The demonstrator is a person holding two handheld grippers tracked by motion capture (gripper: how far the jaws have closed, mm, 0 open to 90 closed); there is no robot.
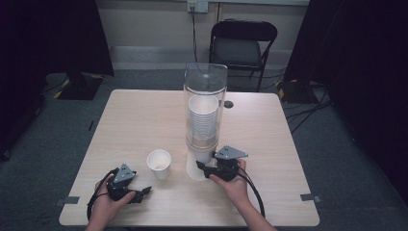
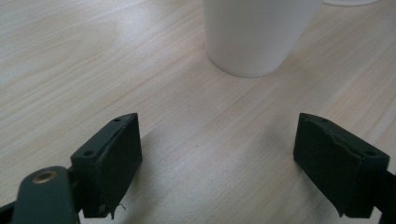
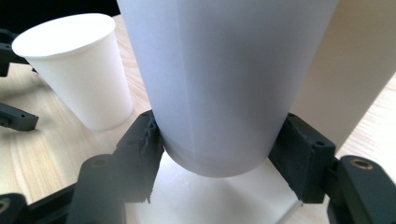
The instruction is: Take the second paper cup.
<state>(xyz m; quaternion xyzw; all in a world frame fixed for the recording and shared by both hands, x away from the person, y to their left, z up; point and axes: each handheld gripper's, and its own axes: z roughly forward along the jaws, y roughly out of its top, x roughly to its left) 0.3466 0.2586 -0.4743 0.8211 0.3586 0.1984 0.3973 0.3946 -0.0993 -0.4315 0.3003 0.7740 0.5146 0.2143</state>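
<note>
Item 1. Tall clear plastic tube dispenser (image 1: 205, 86), upright on the pale wood-grain laminate table (image 1: 134, 115), just beyond the right-hand tongs. It holds a nested stack of white paper cups (image 1: 202, 118), ribbed where the rolled rims overlap. The tube keeps the stack vertical so that cups feed out at the bottom one at a time.

Item 2. Bottom white paper cup (image 3: 219, 93), projecting below the tube. Smooth matt wall, tapering downward, with a faint vertical seam. It sits between the jaws of the right tongs (image 1: 206, 169), which pinch it from both sides near its base; the grip is low, probably so that a downward pull frees this cup alone from the stack. Under it, in the right gripper view, lies a pale surface that I cannot identify with certainty.

Item 3. Loose white paper cup (image 1: 159, 163), standing upright and open-mouthed on the table, to the left of the right tongs and just ahead of the left tongs (image 1: 141, 193). Same conical form, thin rolled lip. It looks parked there, out of the dispenser's way.

Item 4. Left tongs, black moulded plastic with blocky pads, resting low over the table in the person's left hand (image 1: 108, 204). Jaws spread wide with nothing between them; bare tabletop shows in the gap, the loose cup beyond.

Item 5. Right hand (image 1: 233, 185), wrapped around the right tongs from behind, near the table's front edge.
</note>
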